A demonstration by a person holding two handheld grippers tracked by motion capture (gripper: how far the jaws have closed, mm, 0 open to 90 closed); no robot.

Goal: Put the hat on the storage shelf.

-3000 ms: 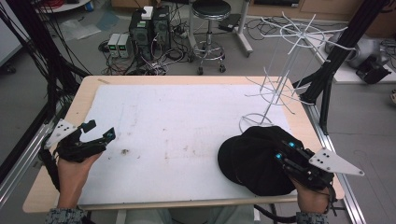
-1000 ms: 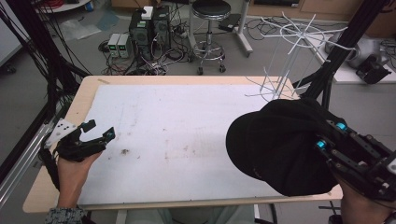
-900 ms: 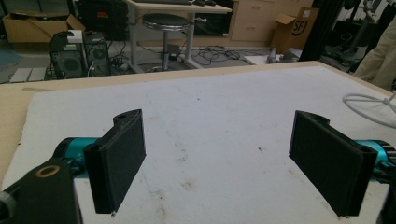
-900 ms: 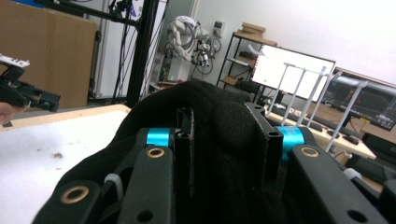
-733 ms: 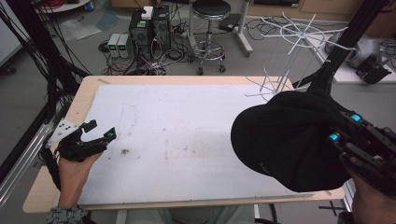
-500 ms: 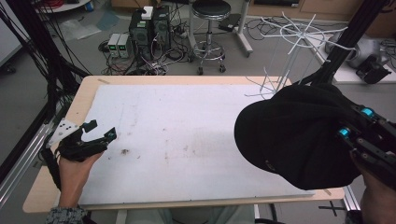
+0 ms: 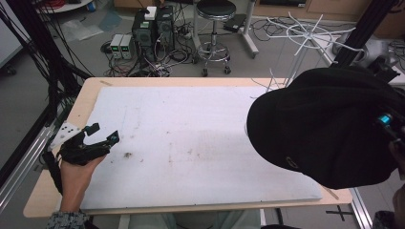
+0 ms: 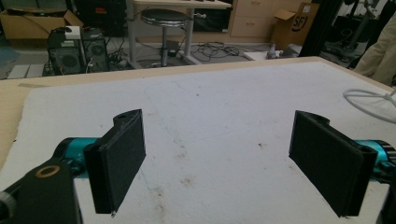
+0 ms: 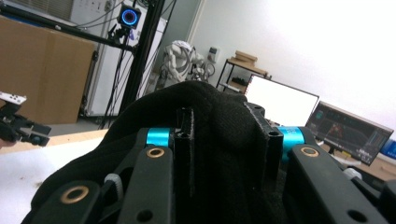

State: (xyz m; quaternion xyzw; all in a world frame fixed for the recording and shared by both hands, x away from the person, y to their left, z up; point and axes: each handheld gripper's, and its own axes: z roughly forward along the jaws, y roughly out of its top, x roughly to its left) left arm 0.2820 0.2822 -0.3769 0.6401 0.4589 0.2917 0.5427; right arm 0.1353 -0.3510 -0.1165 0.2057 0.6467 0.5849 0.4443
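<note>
White-topped table (image 7: pixel 191 143); left gripper (image 7: pixel 100 136) rests at its edge, jaws wide apart. Right gripper (image 9: pixel 224 140) clamps black cap (image 7: pixel 325 124), raised.

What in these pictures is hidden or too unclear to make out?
- Right gripper: in the high view, mostly hidden behind the black cap and cut off by the right edge.
- Wire rack: its lower part and base are behind the cap in the high view.
- Cap's logo: too small to read.
- Cap's front and brim: in the right gripper view, the gripper's own body blocks them.
- Left gripper view: the table's near edge is cut off.
</note>
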